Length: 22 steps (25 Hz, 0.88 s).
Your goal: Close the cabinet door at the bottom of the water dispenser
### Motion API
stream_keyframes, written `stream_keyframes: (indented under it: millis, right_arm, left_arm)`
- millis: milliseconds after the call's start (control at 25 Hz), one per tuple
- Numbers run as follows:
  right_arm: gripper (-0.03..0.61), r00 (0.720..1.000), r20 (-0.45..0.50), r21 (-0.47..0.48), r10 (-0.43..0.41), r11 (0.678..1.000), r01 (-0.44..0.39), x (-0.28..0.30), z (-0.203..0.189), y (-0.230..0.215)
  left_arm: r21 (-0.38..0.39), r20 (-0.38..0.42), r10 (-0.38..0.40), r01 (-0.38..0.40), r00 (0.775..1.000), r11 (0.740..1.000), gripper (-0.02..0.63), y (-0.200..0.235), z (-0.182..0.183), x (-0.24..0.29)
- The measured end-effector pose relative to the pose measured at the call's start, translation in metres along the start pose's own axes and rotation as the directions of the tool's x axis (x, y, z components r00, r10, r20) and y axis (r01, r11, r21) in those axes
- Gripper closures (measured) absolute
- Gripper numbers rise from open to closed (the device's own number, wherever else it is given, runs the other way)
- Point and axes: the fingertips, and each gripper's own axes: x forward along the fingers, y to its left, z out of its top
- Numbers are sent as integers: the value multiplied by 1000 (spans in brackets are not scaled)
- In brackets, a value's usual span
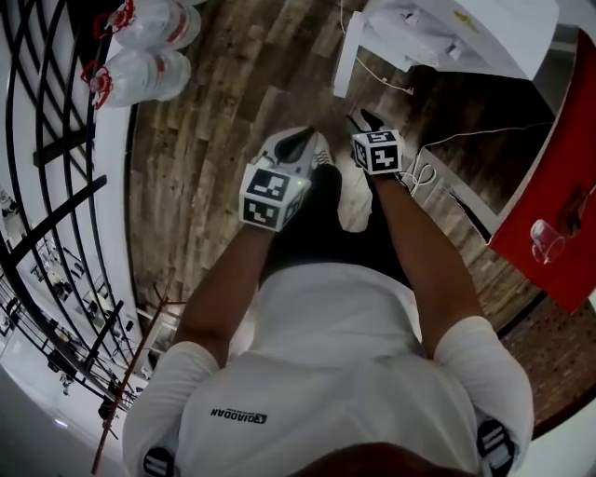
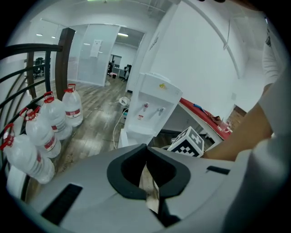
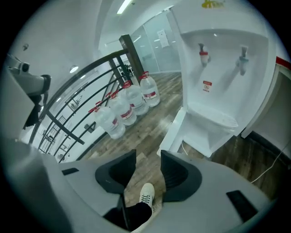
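Here, seen from above your head, you stand on a brown wood-plank floor (image 1: 214, 112) with both bare forearms stretched forward and down.

At the far left a black metal railing (image 1: 47, 140) curves along the floor's edge. Just beside it, large clear plastic water bottles (image 1: 149, 47) with red caps and red labels lie in a cluster.

Left of centre, your left gripper (image 2: 146, 148), a grey two-jaw tool with a black-and-white marker cube, points down at the floor. Its black jaw tips meet, so it is closed, and it grips nothing.

Just to its right is your right gripper (image 3: 148, 157), the same kind of tool. Its jaws stand apart, open and empty. Through the gap you see floorboards and your white lace-up shoe (image 3: 144, 195).

Ahead of the right gripper, and apart from it, is the white cabinet door (image 1: 346, 51). It is a flat panel standing swung open from the base of the tall white water dispenser (image 1: 466, 28), with its free edge out over the floor. The dispenser carries one red tap and one blue tap above a drip tray. A thin white cable (image 1: 438, 149) trails across the boards beside it.

At the far right, a red tabletop (image 1: 559, 186) holds a clear glass (image 1: 548, 240) near its edge.
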Motion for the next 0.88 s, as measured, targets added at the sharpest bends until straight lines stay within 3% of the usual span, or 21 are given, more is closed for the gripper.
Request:
stream_keyframes:
  millis: [320, 560, 880]
  right_arm:
    - [422, 994, -74, 95, -84, 991, 90, 93, -22, -28]
    - [383, 980, -129, 91, -150, 983, 162, 145, -35, -44]
    - [368, 970, -170, 91, -174, 977, 191, 176, -48, -48]
  left_arm:
    - [-72, -66, 8, -13, 998, 997, 617, 31, -40, 28]
    - [-69, -125, -53, 44, 991, 997, 617, 23, -69, 42]
    - [-77, -167, -71, 59, 983, 995, 617, 31, -83, 47]
